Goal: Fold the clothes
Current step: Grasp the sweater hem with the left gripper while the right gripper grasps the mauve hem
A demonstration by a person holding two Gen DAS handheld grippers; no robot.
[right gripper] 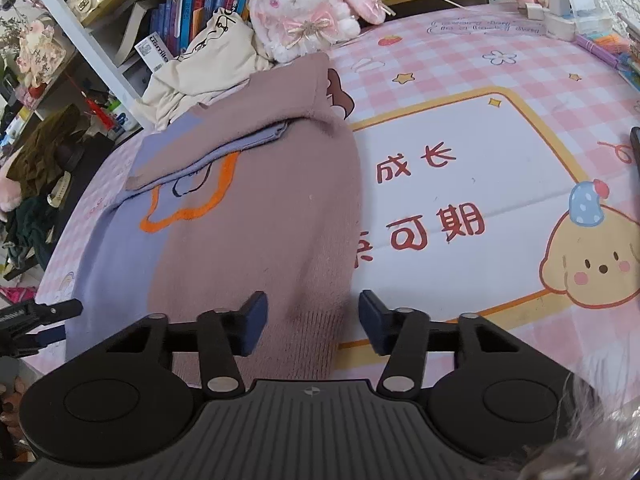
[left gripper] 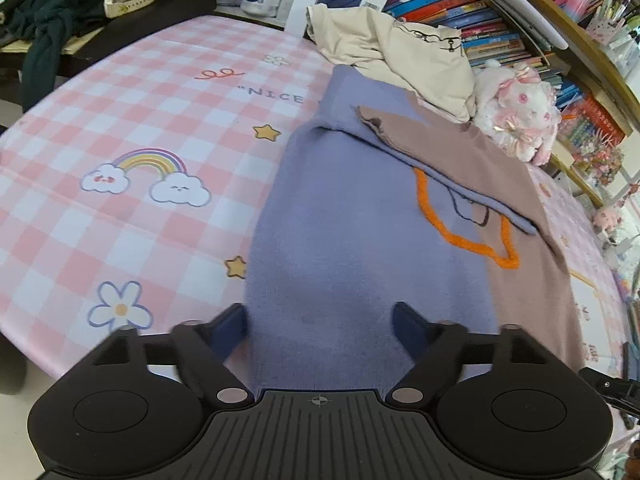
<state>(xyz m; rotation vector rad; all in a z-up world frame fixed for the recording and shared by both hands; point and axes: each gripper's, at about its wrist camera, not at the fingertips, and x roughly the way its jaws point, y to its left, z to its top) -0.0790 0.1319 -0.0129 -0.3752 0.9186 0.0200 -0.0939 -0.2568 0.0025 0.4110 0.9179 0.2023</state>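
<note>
Two garments lie on the surface [right gripper: 460, 80]: one lilac-and-mauve sweater [right gripper: 256, 216] and one cream top [right gripper: 208, 68] bunched behind it. One white-and-pink plush rabbit [right gripper: 304, 12] sits beside them. One claw shows in each wrist view, two altogether.

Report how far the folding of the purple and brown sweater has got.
Done: both sleeves of the sweater lie folded across its chest. In hand: the left gripper and right gripper sit at the near hem, jaws open around the fabric, not yet pinching. Left: folding the hem up toward the collar, then the crumpled cream garment behind.
</note>
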